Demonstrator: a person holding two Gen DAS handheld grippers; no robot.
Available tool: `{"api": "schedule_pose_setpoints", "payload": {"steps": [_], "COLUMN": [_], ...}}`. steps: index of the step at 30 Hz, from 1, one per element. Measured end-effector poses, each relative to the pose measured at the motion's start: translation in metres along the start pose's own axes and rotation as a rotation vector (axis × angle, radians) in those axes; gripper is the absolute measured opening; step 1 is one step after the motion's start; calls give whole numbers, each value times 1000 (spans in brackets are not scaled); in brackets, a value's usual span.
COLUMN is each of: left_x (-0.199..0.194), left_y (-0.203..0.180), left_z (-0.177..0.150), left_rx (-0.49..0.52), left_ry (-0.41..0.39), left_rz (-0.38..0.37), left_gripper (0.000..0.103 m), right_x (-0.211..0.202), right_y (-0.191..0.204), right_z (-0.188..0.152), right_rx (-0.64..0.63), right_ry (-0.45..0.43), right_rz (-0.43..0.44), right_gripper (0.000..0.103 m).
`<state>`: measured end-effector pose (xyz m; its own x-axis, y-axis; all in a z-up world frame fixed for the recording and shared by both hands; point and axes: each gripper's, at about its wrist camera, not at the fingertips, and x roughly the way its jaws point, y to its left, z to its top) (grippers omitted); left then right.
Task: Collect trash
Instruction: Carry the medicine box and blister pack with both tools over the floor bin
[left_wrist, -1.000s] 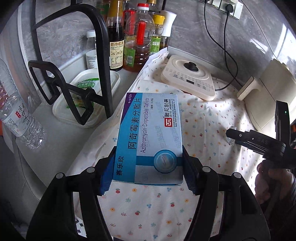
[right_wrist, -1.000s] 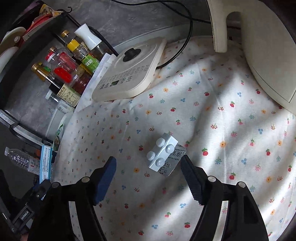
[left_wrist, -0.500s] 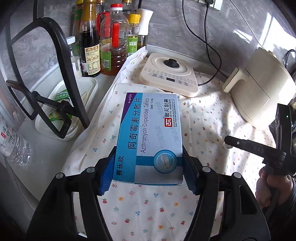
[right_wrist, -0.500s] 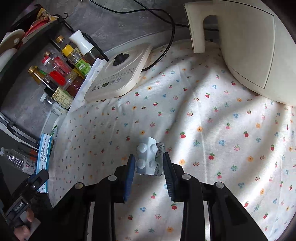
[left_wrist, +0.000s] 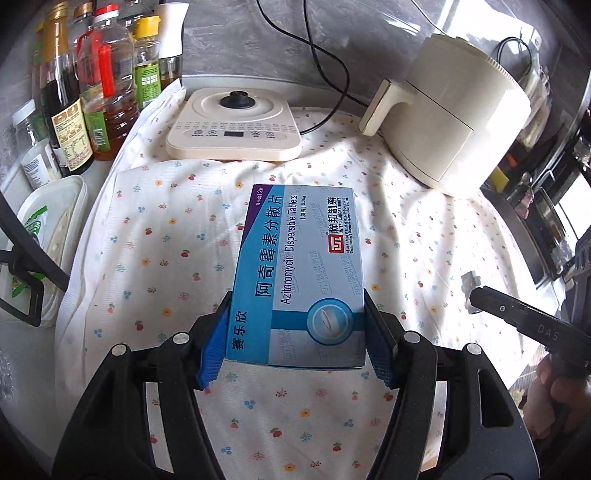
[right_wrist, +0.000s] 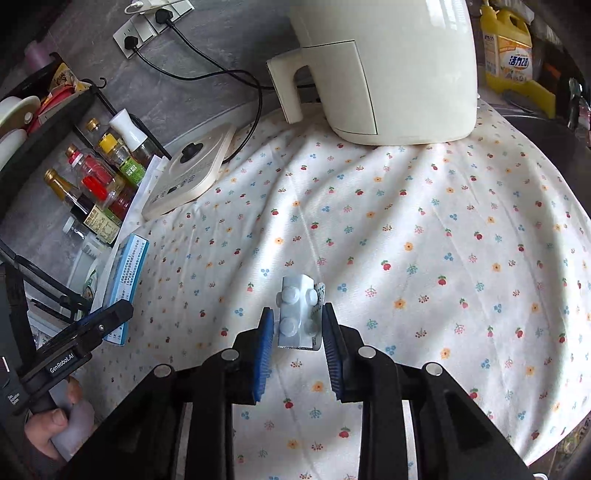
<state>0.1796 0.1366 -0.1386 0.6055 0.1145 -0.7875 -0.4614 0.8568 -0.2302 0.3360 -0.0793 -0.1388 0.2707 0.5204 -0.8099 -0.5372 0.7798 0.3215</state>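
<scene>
Blue-padded jaws of the left gripper (left_wrist: 295, 339) clamp a blue cardboard medicine box (left_wrist: 301, 273) above the flowered white cloth (left_wrist: 166, 236). The right gripper (right_wrist: 298, 334) is closing its jaws on a crumpled silver blister pack (right_wrist: 297, 314), lifted off the cloth.

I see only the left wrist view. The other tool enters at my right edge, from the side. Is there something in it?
Observer: Yes. A small white blister pack sits between the pads of the right tool, whose jaws are closing on it.
Operator: What stands to the right of the air fryer? My view does not show it clearly.
Observer: A yellow detergent bottle stands beside the air fryer.
Operator: And the black cords, where do they end?
Observer: The black cords end in plugs in a wall socket.
</scene>
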Motion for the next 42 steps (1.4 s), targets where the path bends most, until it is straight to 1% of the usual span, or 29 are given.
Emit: {"api": "schedule_pose_setpoints", "payload": {"steps": [5,11,16,20,24,28,32,36,38,39,40,41,42], "left_x": [20,25,24,18,7,-4,-18,-28,-31,-33,-35,-38,-39], "left_y": [-29,-76,-124,-165,-212,-263,-310,-352,-369,-378,-386,-395,-402], "left_z": [-3,-6,-18,-32,-52,-82,-117,-154,-171,-180,-188,-198,-206], "left_rx": [109,191,265,310,338,381,430,487,509,519,529,540,552], "left_ry": [50,64,75,73,77,90,105,129,142,149,156,164,173], "left_rz": [-87,-184,-242,-269,-295,-331,-363,-383,-391,-396,-402,-407,-412], "left_gripper": [64,64,64,64,64,64,64,64,64,64,64,64,64], "right_x": [-37,-79,-111,-138,-172,-212,-249,-277,-290,-295,-301,-307,-313], "right_y": [-30,-70,-102,-130,-163,-201,-241,-276,-291,-298,-304,-308,-312], "right_z": [-38,-77,-103,-121,-147,-181,-228,-276,-300,-312,-323,-332,-342], "right_rx": [105,222,305,353,391,438,514,583,620,639,657,668,679], "right_ry": [-36,-75,-109,-139,-162,-193,-207,-208,-207,-209,-214,-223,-230], "right_rz": [-96,-197,-255,-282,-299,-326,-356,-378,-379,-379,-378,-385,-396], "right_gripper": [26,26,28,30,30,31,32,34,38,44,59,66,67]}}
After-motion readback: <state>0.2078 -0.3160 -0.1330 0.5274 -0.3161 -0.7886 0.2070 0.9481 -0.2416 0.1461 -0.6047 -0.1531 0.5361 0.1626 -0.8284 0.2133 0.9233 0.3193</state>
